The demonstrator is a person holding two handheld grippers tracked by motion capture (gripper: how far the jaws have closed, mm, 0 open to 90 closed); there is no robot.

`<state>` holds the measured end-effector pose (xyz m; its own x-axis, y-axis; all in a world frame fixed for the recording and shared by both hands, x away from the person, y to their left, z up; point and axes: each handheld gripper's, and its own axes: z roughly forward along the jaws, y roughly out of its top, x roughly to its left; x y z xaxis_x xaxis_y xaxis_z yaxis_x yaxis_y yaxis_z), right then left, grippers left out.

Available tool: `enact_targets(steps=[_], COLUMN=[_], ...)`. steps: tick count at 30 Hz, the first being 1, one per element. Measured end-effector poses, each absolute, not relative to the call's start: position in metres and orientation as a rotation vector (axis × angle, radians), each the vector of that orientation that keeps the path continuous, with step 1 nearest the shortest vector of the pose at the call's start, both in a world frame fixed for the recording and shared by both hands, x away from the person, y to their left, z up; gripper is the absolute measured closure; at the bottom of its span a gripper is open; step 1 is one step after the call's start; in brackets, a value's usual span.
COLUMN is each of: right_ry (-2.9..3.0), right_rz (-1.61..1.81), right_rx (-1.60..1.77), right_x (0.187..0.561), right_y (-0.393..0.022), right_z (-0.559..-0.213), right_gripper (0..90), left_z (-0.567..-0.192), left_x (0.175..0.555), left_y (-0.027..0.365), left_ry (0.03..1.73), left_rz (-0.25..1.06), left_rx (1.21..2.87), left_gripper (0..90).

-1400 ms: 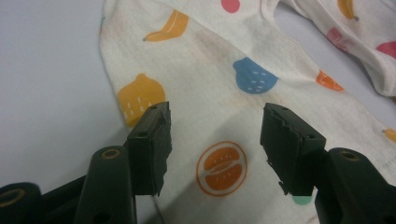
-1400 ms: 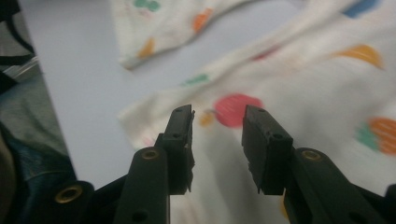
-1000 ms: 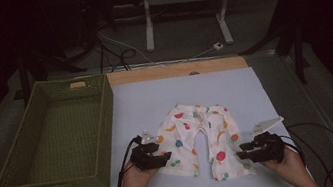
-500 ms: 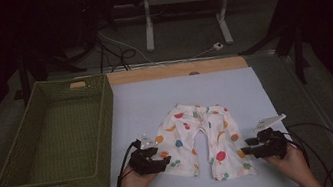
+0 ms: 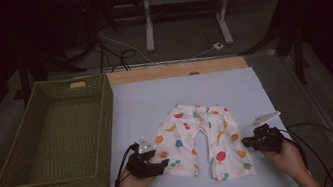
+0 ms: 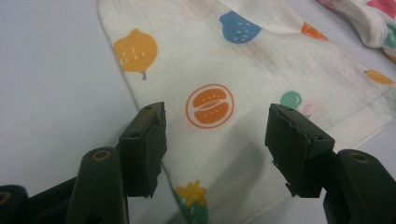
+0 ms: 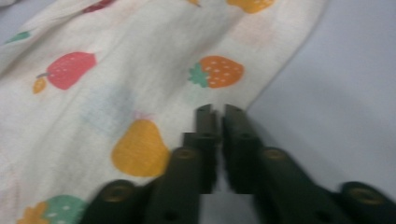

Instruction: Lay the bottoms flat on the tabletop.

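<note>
Two grippers at the pants (image 5: 205,140), flat on table (image 5: 145,102) w/ hems near: right gripper (image 7: 218,112) has just closed, jaws together at leg edge, cloth pinch unclear; left gripper (image 6: 217,135) spread over its leg. Left should lower, bite hem edge squarely before lifting.

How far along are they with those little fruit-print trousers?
Early on. The trousers lie spread flat on the white table. The right claw has just been closing at the edge of one leg; whether it pinches cloth is unclear. The left claw stands open over the other leg. The basket beside them holds nothing yet.
</note>
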<state>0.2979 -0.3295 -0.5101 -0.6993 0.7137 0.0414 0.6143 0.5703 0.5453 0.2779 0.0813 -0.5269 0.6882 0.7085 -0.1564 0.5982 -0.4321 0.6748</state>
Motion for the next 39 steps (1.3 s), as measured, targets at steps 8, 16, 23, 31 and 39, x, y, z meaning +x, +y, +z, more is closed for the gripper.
enact_targets(steps=[8, 16, 23, 31, 39], right_ry=[2.64, 2.632, 2.62, 2.61, 2.627], right_rz=[0.789, 0.871, 0.944, 0.994, 1.012], right_rx=[1.143, 1.168, 1.178, 1.181, 1.138], right_x=[0.3, 0.299, 0.307, 0.325, 0.349], right_y=[-0.333, -0.345, -0.34, -0.328, -0.306], right_z=[-0.508, -0.506, -0.503, -0.496, -0.481], right_gripper=[90.0, 79.3, 61.8, 48.8, 41.6], left_z=[-0.527, -0.527, -0.522, -0.52, -0.517], left_x=[0.276, 0.269, 0.262, 0.262, 0.259], left_y=[0.084, 0.083, 0.079, 0.085, 0.088], left_ry=[0.992, 0.967, 0.916, 0.925, 0.926], left_rz=[0.192, 0.191, 0.221, 0.206, 0.224], left_rx=[2.16, 2.15, 2.162, 2.134, 2.129], left_gripper=[39.5, 39.5, 37.5, 34.5, 31.9])
